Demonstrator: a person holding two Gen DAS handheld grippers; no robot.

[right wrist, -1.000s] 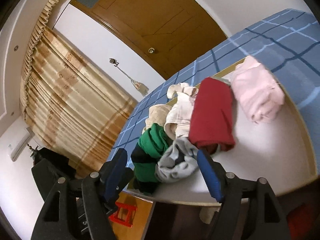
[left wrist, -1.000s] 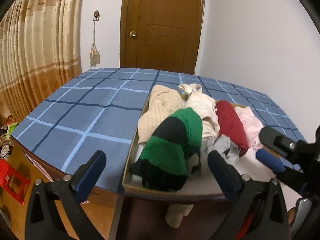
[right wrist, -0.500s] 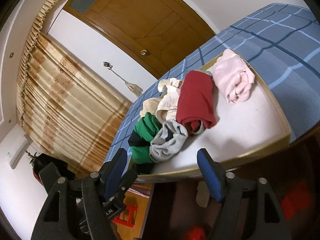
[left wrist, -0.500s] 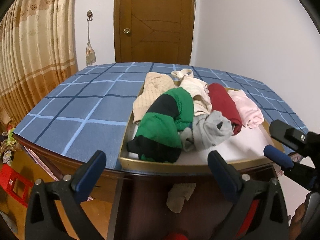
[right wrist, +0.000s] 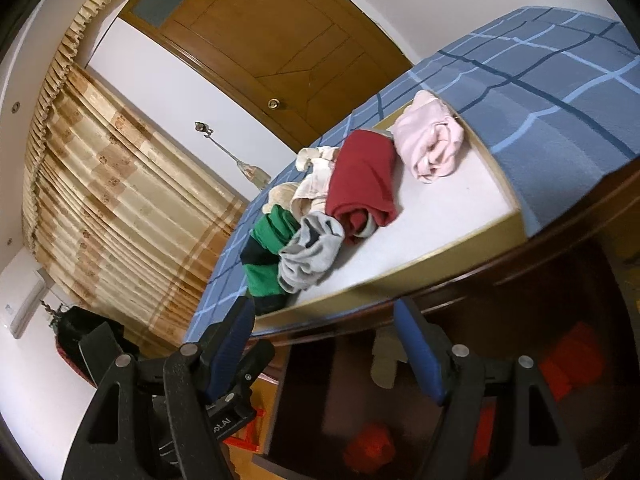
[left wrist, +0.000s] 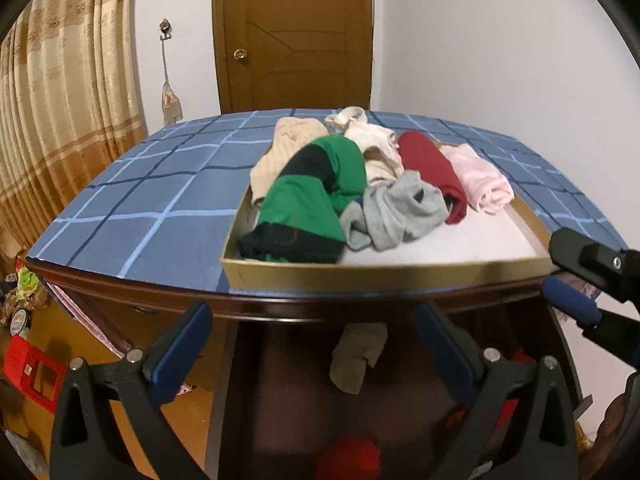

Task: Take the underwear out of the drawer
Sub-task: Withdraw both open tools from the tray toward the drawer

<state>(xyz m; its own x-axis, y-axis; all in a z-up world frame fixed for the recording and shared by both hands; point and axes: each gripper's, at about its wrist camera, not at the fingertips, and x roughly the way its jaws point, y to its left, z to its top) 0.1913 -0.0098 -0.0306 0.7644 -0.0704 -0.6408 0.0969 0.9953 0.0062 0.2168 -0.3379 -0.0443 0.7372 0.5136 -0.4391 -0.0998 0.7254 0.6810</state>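
Observation:
A gold-rimmed tray (left wrist: 384,270) on the blue checked tabletop (left wrist: 152,200) holds several garments: green-black (left wrist: 308,204), grey (left wrist: 396,208), dark red (left wrist: 432,168), pink (left wrist: 480,176) and cream (left wrist: 372,148). Below the table edge an open dark drawer (left wrist: 280,392) shows a beige piece (left wrist: 356,356) hanging at its back and red fabric (left wrist: 352,456) inside. My left gripper (left wrist: 316,348) is open and empty in front of the drawer. My right gripper (right wrist: 324,348) is open and empty, also facing the drawer (right wrist: 320,400); the tray (right wrist: 440,252) lies above it.
A wooden door (left wrist: 292,36) and white wall stand behind the table. Tan curtains (left wrist: 60,112) hang at the left. A red crate (left wrist: 28,368) and clutter sit on the floor at the left. The right gripper (left wrist: 592,292) shows at the left view's right edge.
Both grippers have pulled back and dropped lower, from over the tray to below the table edge. The open drawer now fills the lower view. A grey garment now lies in the tray.

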